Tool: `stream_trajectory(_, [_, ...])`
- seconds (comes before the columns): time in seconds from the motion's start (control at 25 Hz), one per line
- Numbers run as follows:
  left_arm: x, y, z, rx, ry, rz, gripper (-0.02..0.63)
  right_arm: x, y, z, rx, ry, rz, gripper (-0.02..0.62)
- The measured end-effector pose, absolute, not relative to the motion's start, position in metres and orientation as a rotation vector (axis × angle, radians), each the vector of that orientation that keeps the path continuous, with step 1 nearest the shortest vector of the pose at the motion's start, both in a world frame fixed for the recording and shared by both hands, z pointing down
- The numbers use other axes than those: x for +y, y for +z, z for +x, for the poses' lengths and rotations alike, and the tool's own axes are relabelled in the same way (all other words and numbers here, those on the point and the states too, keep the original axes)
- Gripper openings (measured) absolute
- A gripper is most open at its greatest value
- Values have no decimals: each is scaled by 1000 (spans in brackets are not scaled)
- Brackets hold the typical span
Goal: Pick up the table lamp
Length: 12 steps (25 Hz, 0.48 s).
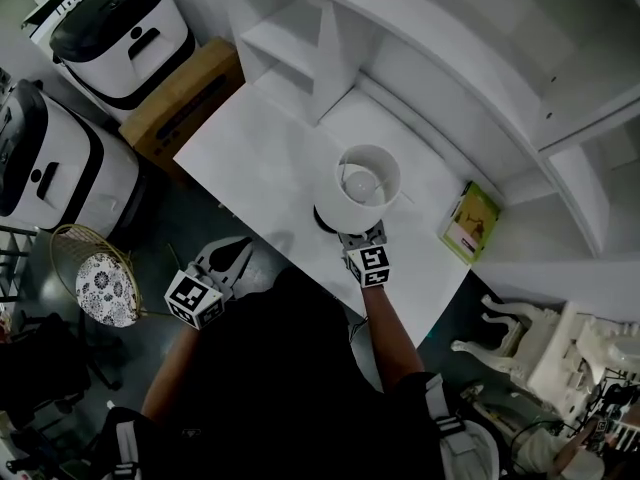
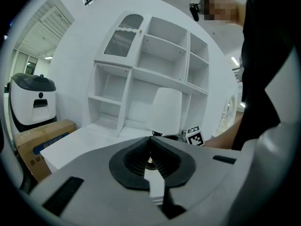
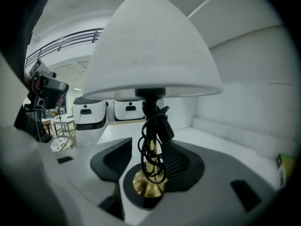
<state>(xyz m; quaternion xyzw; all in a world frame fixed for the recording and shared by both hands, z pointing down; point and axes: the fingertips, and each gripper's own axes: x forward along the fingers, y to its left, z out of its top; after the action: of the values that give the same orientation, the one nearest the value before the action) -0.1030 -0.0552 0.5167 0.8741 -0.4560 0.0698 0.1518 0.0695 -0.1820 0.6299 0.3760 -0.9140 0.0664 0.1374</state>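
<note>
At the white table [image 1: 258,156], the right hand-held gripper [image 3: 148,153] straddles the table lamp [image 3: 151,51], jaws apart; left hand-held gripper [image 2: 151,146] closed.

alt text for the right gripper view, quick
Open jaws of the right hand-held gripper flank the brass stem of a table lamp, with black cord bundled round it and its white shade filling the top. The lamp stands on a white desk; white-and-black machines sit in the background at left.

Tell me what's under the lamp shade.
Under the lamp shade, a brass stem wound with black cord runs down to a black base, between the right gripper's open jaws. The shade covers whatever sits up inside it.
</note>
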Motion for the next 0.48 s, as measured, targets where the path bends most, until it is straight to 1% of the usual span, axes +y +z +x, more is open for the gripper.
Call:
stream_trajectory(0.28, [-60, 520, -133, -1296, 225, 2525, 11, -191, 627, 55, -2662, 108, 1248, 196])
stream_trajectory(0.4, [-65, 527, -144, -1282, 244, 2523, 11, -190, 627, 56, -2655, 111, 1302, 197])
stream_trajectory(0.48, [-70, 529, -151, -1266, 254, 2524, 11, -190, 627, 54, -2641, 120, 1336, 208])
